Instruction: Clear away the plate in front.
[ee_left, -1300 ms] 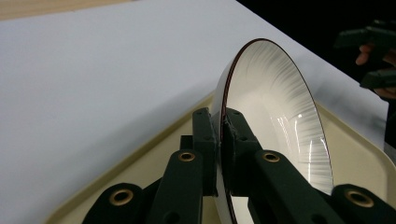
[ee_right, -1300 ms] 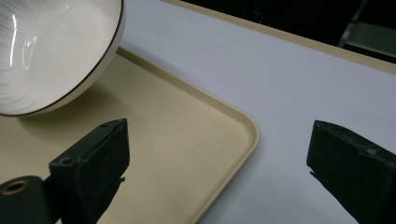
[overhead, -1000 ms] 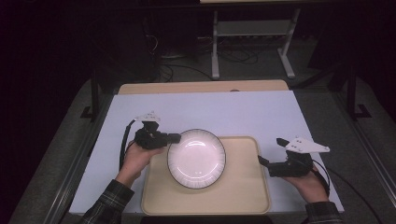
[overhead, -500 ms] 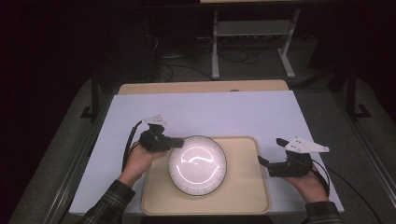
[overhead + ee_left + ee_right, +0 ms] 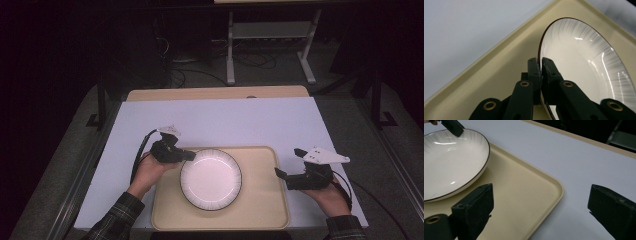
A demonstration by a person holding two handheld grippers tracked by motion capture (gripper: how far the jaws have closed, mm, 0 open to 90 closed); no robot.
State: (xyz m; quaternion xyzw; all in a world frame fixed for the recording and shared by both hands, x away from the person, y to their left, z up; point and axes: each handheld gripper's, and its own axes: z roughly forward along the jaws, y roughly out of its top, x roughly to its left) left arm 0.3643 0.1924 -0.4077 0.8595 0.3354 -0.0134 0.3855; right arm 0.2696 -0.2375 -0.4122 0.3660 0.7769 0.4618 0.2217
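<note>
Left gripper view has my left gripper (image 5: 541,67) pinched onto the near rim of the white plate (image 5: 584,62), which sits on the beige tray (image 5: 506,65); glazed and stiff, it looks slippery and chip-prone, so the thin dark-lined rim seems the only purchase. My right gripper (image 5: 541,202) hangs with jaws wide apart over the tray's corner, away from the plate. Whether the plate's underside rests flat on the tray, I cannot tell.
</note>
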